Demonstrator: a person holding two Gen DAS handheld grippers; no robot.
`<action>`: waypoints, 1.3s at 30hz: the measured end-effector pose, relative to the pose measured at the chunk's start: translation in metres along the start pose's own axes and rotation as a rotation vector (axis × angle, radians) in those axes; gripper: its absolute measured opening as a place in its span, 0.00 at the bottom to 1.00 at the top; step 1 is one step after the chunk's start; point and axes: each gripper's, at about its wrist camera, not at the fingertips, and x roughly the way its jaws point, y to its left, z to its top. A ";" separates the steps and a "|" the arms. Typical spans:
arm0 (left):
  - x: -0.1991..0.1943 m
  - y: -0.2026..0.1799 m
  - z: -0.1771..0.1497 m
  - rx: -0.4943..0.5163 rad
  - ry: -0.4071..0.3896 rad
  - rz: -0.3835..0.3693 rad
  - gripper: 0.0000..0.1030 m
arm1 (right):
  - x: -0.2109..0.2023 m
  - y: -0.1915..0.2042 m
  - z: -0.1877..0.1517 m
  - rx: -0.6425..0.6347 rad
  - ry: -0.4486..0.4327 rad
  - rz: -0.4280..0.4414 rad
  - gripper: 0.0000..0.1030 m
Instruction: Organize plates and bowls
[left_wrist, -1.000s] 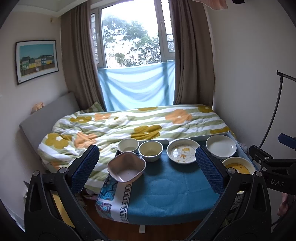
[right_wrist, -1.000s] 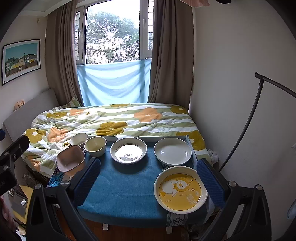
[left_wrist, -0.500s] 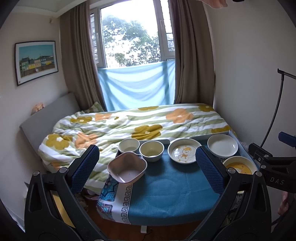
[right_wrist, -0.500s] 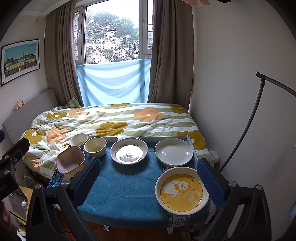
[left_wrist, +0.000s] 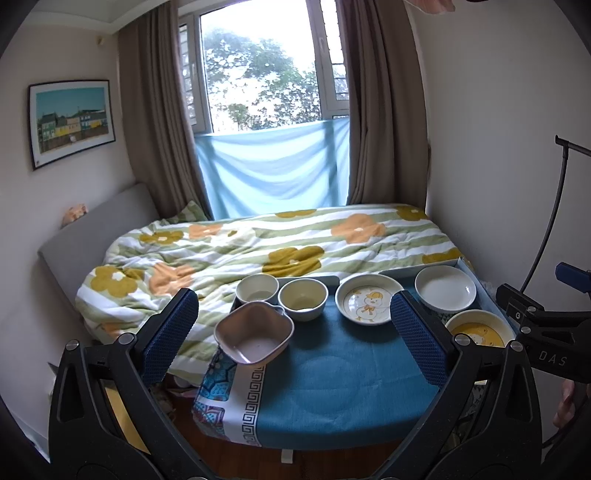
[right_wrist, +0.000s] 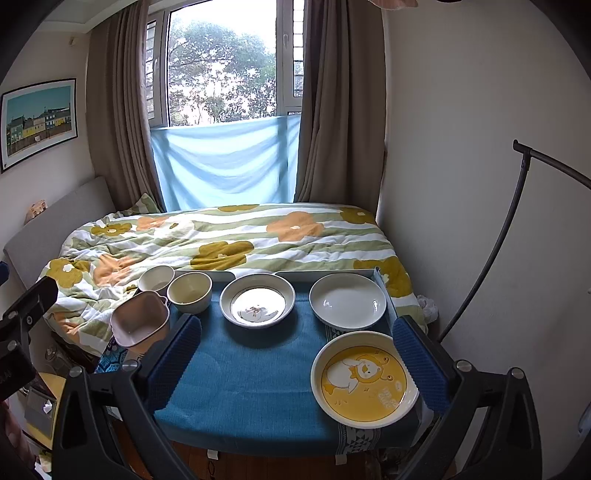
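Left gripper hangs above the near left part of the bench, fingers spread wide, nothing between them. On the bench's blue cloth, left to right: pink bowl, squarish, sits at the left edge, partly overhanging the patterned border of the cloth; white bowl stands at the far left corner, just behind the pink bowl; cream bowl stands just right of the white bowl, close to the pink bowl's far corner; whether they touch cannot be told. Duck plate, white with a small cartoon figure, lies near the middle of the far edge, apart from the cream bowl. White plate, plain, lies at the far right corner against a raised grey rim. Yellow plate, with a cartoon bear print, lies at the near right corner, its near side over the bench edge, close in front of the white plate. Right gripper is held over the near right part of the bench, fingers spread wide and empty, its right finger just beside the yellow plate. All six dishes sit upright and unstacked. Beyond the bench lies a bed with a flowered quilt
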 end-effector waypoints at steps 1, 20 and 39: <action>0.001 0.001 0.000 -0.001 0.001 0.000 1.00 | 0.000 0.000 0.000 0.000 0.000 0.000 1.00; 0.003 0.002 -0.002 0.000 0.004 0.000 1.00 | 0.004 0.005 0.002 0.001 0.001 0.002 1.00; 0.007 0.004 -0.007 -0.003 0.013 -0.006 1.00 | 0.018 0.015 0.001 -0.002 0.003 0.003 1.00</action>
